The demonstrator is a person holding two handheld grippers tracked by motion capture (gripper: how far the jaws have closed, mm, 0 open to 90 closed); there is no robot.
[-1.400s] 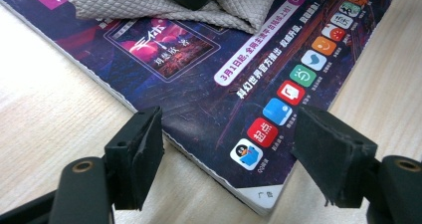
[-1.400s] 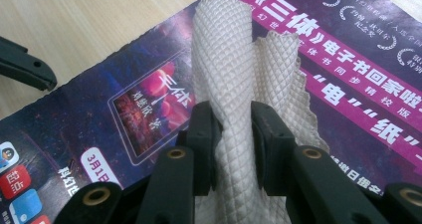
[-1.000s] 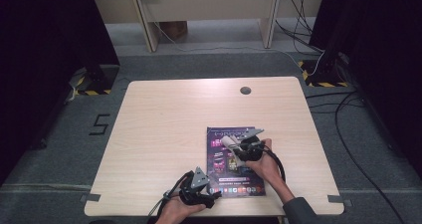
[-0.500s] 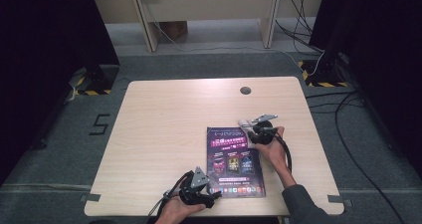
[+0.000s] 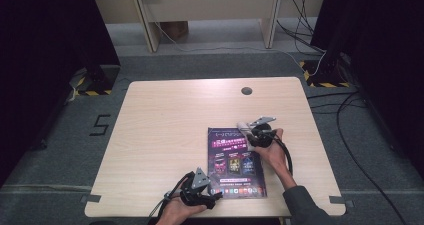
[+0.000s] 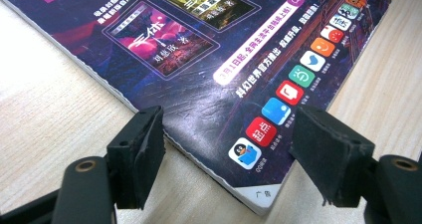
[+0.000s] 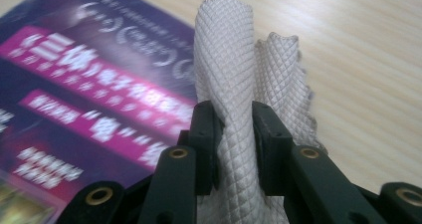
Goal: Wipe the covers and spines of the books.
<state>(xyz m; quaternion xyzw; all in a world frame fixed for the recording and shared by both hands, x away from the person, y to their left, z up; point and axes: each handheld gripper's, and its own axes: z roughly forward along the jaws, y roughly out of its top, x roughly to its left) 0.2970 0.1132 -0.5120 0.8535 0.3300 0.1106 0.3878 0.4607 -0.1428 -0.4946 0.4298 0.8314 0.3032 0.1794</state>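
A purple magazine lies flat on the wooden table, near its front edge. My left gripper rests low at the magazine's near left corner. In the left gripper view that gripper stands open, its jaws on either side of the corner of the magazine, apart from it. My right gripper hovers at the magazine's far right corner. In the right gripper view it is shut on a folded white quilted cloth, which stands up between the jaws above the magazine.
A dark round cable hole sits near the table's far edge. Bare wood stretches across the left and far parts of the table. Cables run on the floor at the right, and desk legs stand beyond the table.
My right gripper has carried the white cloth from over the magazine's upper part to the right and away, to its far right corner. The left gripper has kept still.
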